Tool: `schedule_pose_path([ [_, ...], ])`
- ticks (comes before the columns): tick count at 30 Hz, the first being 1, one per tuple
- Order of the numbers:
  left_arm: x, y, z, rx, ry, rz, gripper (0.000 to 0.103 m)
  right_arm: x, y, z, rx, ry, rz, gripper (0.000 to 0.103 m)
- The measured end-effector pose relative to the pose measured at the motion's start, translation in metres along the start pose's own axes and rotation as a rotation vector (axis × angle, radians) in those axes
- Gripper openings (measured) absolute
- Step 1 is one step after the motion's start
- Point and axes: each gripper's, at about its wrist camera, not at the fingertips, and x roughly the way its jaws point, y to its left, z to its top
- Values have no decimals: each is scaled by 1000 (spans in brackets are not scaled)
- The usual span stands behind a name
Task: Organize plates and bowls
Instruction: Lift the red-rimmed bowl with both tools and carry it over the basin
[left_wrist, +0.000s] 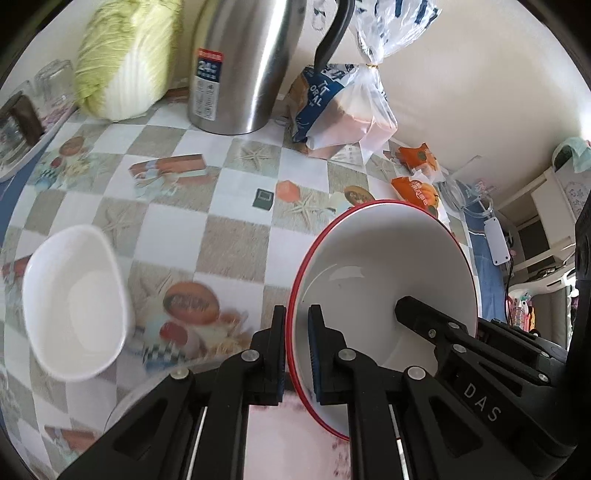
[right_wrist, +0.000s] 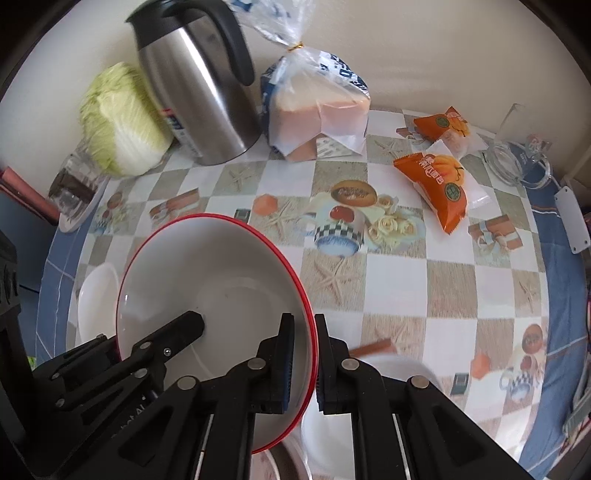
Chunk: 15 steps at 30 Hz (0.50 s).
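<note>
Checkered tablecloth (right_wrist: 424, 291) below; white red-rimmed bowl (right_wrist: 221, 273) tilted, rim pinched by both grippers' fingers, L (left_wrist: 297, 314) & R (right_wrist: 304, 321).

A red-rimmed white bowl (left_wrist: 384, 280) is being held clear of the checked tablecloth (left_wrist: 236, 251), its rim being clamped between the closed jaws of the left gripper (left_wrist: 297, 328). The opposite side of the bowl is being gripped by the right gripper (left_wrist: 410, 314), one finger of which is being seen inside the bowl. A small white bowl (left_wrist: 74, 302) is being observed at lower left. A steel kettle (left_wrist: 243, 66), a cabbage (left_wrist: 125, 59) and bagged bread (left_wrist: 340, 110) are being recorded along the wall.
</note>
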Motion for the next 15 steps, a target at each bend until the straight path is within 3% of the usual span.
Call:
schedule_pose_path([
  [15,-58,35,-64,-54,-70,13,11,-35,49,-67,-64,-43,29,11],
])
